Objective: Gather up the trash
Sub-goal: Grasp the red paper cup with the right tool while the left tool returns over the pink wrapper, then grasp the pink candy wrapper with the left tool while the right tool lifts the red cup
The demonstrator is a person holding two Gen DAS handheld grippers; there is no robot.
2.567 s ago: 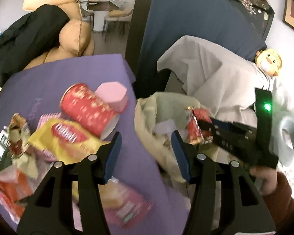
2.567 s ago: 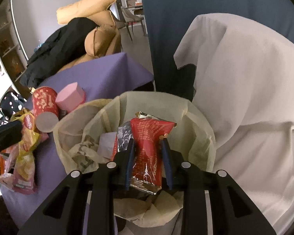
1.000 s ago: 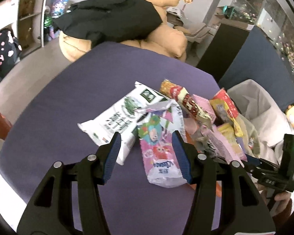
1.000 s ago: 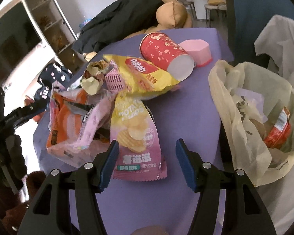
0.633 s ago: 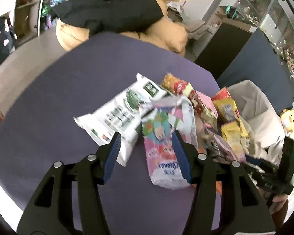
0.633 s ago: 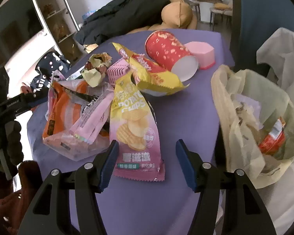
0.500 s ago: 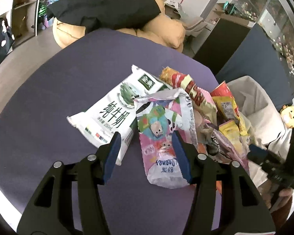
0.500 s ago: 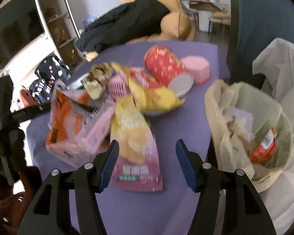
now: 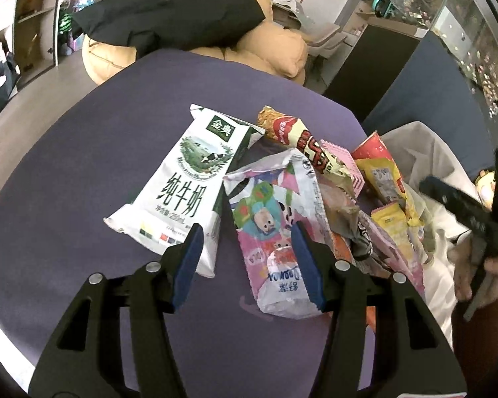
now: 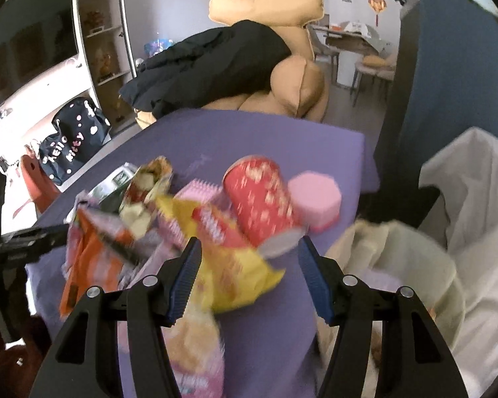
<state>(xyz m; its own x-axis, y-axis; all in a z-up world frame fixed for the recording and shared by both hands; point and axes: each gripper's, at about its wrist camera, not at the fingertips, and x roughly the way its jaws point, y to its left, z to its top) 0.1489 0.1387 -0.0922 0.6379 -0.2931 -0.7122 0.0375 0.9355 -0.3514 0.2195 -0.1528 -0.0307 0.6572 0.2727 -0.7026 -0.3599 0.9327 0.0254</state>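
A pile of snack wrappers lies on the purple table (image 9: 83, 152). In the left wrist view a flattened white and green milk carton (image 9: 182, 185) lies beside a pink cartoon wrapper (image 9: 275, 232). My left gripper (image 9: 245, 258) is open and empty, hovering just above them. In the right wrist view my right gripper (image 10: 249, 272) is open and empty above a yellow chip bag (image 10: 235, 275), a red paper cup (image 10: 262, 205) lying on its side and a pink box (image 10: 315, 202). The beige trash bag (image 10: 398, 265) hangs open at the table's right edge.
A tan sofa (image 10: 292, 89) with a black coat (image 10: 209, 63) stands behind the table. A white cloth (image 10: 474, 199) covers something right of the bag. A dark blue panel (image 10: 448, 66) stands beyond. The right gripper also shows in the left wrist view (image 9: 471, 212).
My right gripper let go of the red wrapper into the bag, opened and swung left over the pile. My left gripper moved from the bag to the milk carton and pink wrapper.
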